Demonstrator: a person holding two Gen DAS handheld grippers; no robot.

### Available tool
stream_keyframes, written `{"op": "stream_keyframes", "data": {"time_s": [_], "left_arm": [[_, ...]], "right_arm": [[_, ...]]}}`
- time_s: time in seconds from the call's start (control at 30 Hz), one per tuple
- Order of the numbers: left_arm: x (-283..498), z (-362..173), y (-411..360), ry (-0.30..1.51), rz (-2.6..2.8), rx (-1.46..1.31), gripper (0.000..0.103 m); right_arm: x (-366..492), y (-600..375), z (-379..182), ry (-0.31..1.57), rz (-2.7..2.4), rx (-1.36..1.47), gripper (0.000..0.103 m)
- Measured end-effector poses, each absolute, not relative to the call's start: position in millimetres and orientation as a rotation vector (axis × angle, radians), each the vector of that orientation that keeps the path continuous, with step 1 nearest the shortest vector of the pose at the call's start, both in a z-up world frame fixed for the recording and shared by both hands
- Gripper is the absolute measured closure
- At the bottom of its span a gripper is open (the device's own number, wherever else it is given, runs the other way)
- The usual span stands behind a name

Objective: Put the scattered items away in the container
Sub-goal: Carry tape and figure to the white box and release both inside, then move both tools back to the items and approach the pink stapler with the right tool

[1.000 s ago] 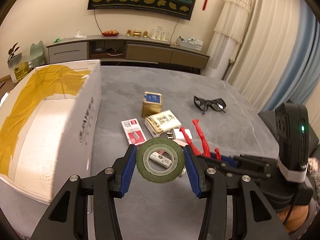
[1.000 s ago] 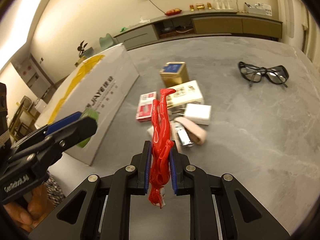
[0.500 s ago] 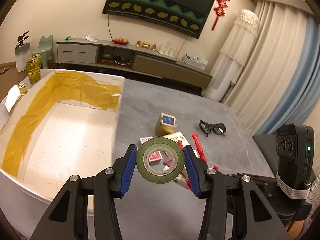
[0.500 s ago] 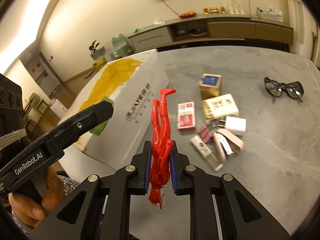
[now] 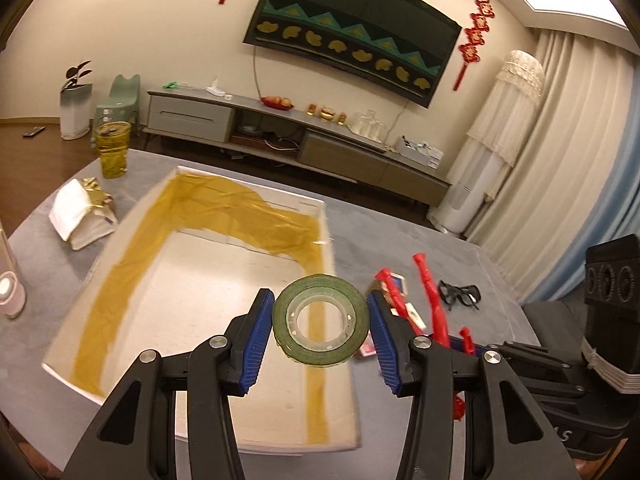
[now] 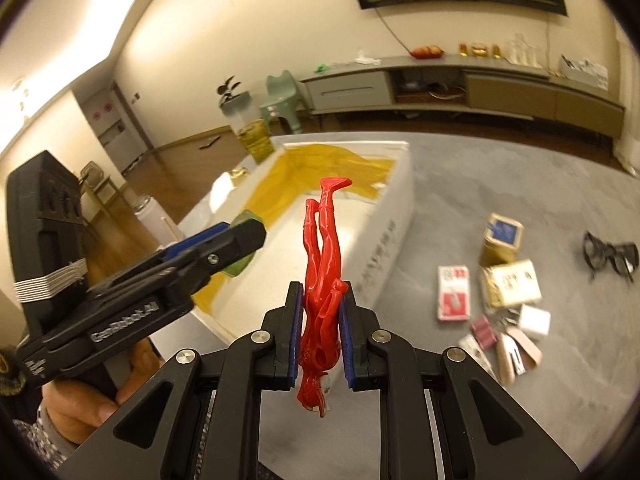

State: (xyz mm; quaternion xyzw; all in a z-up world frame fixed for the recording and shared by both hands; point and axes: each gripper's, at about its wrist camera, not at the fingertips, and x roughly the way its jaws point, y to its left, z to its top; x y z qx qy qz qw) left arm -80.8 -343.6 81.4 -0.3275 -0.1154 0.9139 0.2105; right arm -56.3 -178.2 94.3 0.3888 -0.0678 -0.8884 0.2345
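Observation:
My left gripper (image 5: pixel 320 320) is shut on a green tape roll (image 5: pixel 320 320) and holds it over the open white box (image 5: pixel 120 236) lined with yellow tape. In the right wrist view, my right gripper (image 6: pixel 320 312) is shut on a red toy figure (image 6: pixel 322 256), feet pointing away, just off the box's (image 6: pixel 394 208) near corner. The left gripper (image 6: pixel 224 252) shows at the left there, a hand under it. Scattered on the grey table lie a gold tin (image 6: pixel 502 240), a red card pack (image 6: pixel 452 298), a yellow box (image 6: pixel 510 282), a white charger (image 6: pixel 534 320) and sunglasses (image 6: pixel 610 254).
A yellow glass (image 5: pixel 113 149) and a crumpled white-and-gold bag (image 5: pixel 80 216) sit on the table beyond the box's left side. A white bottle (image 5: pixel 10 288) stands at the left edge. A TV cabinet (image 5: pixel 280 124) lines the far wall.
Both grippers have risen and swung left, from over the scattered items to the box. The tape roll now hangs above the box's inside; the red figure has come near the box corner.

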Motion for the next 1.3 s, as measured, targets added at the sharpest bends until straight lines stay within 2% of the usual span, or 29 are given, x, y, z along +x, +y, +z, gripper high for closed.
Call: {"op": "stream_keyframes", "data": {"time_s": [0.3, 0.73, 0.83, 0.87, 0.9, 1.3], "left_arm": [[-101.3, 72.4, -379.4, -0.344, 2.592, -0.981, 0.054], [-121.9, 52.4, -403.8, -0.328, 2.647, -1.078, 0.054], [-125.0, 47.4, -402.7, -0.312, 2.644, -1.106, 0.053], [-125.8, 45.8, -402.1, -0.307, 2.645, -1.116, 0.049], [-125.8, 44.9, -401.6, -0.301, 2.653, -1.120, 0.047], [-118.1, 52.6, -393.7, -0.316, 2.669, -1.087, 0.046]], "right_arm": [[-73.9, -222.4, 99.0, -0.142, -2.382, 1.070, 0.085], [-92.8, -254.3, 71.4, -0.079, -2.345, 1.132, 0.084], [-94.5, -252.2, 66.7, -0.099, -2.346, 1.141, 0.075], [-95.1, -250.4, 65.2, -0.103, -2.350, 1.141, 0.074], [-95.2, -248.7, 63.9, -0.105, -2.356, 1.142, 0.073], [-78.4, -214.8, 60.5, -0.252, -2.329, 1.129, 0.073]]}}
